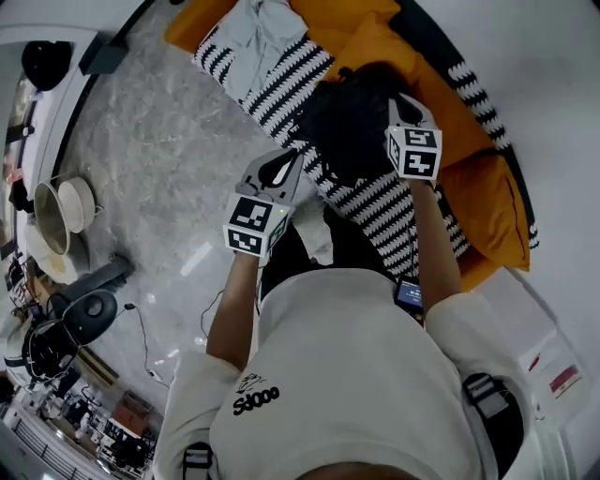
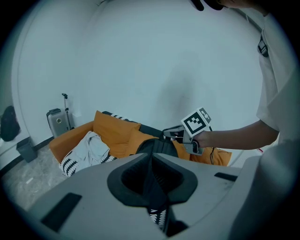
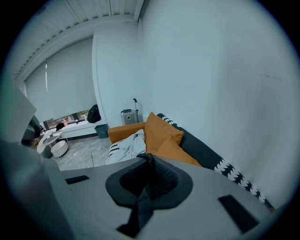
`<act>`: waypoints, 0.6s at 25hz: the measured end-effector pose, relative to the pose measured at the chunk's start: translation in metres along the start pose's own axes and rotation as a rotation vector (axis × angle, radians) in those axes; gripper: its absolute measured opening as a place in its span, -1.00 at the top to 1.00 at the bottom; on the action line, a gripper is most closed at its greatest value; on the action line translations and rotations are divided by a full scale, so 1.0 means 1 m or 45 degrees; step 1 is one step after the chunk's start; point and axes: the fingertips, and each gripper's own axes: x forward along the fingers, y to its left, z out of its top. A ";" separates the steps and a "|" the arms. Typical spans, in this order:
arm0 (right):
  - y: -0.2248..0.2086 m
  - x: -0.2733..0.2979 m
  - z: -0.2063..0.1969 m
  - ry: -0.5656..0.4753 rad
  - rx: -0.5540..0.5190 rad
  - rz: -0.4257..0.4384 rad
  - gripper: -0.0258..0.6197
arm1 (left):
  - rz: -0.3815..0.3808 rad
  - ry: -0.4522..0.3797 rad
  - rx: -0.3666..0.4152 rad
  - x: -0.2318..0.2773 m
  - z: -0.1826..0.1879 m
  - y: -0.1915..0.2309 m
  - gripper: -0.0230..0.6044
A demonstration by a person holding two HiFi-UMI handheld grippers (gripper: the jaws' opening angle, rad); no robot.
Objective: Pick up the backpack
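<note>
The black backpack hangs in front of the sofa's striped blanket, between my two grippers. My left gripper is at its left side, and in the left gripper view the jaws are shut on a black strap of the backpack. My right gripper is at the backpack's upper right. In the right gripper view its jaws are shut on another black strap, which hangs down below them. The left gripper view also shows the right gripper just behind the backpack.
An orange sofa with a black-and-white striped blanket, orange cushions and a grey garment lies ahead. A small suitcase stands beside the sofa's end. Round side tables and a chair stand on the marble floor at left.
</note>
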 end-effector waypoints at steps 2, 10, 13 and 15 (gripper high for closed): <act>0.013 -0.007 0.012 -0.032 -0.001 -0.030 0.81 | -0.026 -0.011 0.008 -0.010 0.006 0.011 0.80; 0.083 -0.059 0.024 -0.167 -0.056 -0.122 0.81 | -0.089 -0.056 0.074 -0.066 0.003 0.042 0.80; 0.108 -0.078 0.037 -0.201 -0.052 -0.114 0.81 | -0.105 -0.079 0.096 -0.087 0.011 0.055 0.80; 0.115 -0.086 0.040 -0.223 -0.022 -0.114 0.81 | -0.110 -0.106 0.111 -0.094 0.015 0.061 0.80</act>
